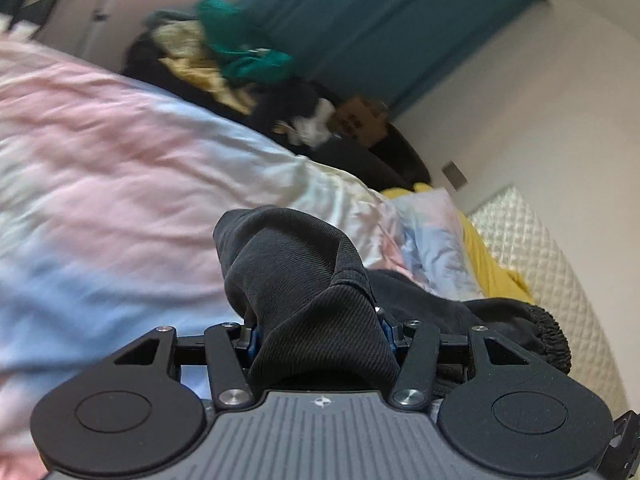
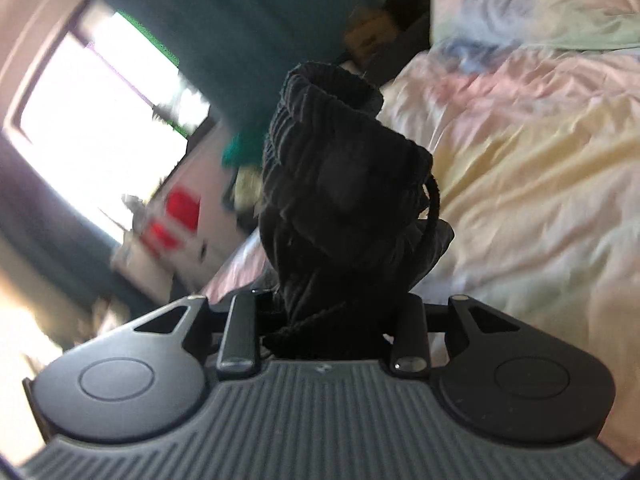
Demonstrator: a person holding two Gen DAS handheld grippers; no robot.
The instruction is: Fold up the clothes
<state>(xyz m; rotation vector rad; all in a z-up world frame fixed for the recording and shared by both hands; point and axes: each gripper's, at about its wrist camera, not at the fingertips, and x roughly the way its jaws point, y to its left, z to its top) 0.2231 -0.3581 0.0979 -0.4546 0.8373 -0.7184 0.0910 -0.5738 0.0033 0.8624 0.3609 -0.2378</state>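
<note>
A black garment [image 1: 304, 280] with a ribbed hem and an elastic waistband [image 1: 552, 336] is bunched up between the jaws of my left gripper [image 1: 316, 332], which is shut on it above the bed. In the right wrist view my right gripper [image 2: 332, 320] is shut on the same black garment [image 2: 344, 200], at its gathered waistband end, with a drawstring [image 2: 434, 204] hanging loose. The cloth hides the fingertips of both grippers.
A pastel pink, blue and yellow duvet [image 1: 120, 160] covers the bed, with a pillow [image 2: 540, 12] and a yellow sheet [image 1: 492, 268]. A pile of black, yellow and green clothes [image 1: 224, 56] lies beyond the bed. A teal curtain [image 1: 380, 20], a window [image 2: 100, 120] and a white wall stand behind.
</note>
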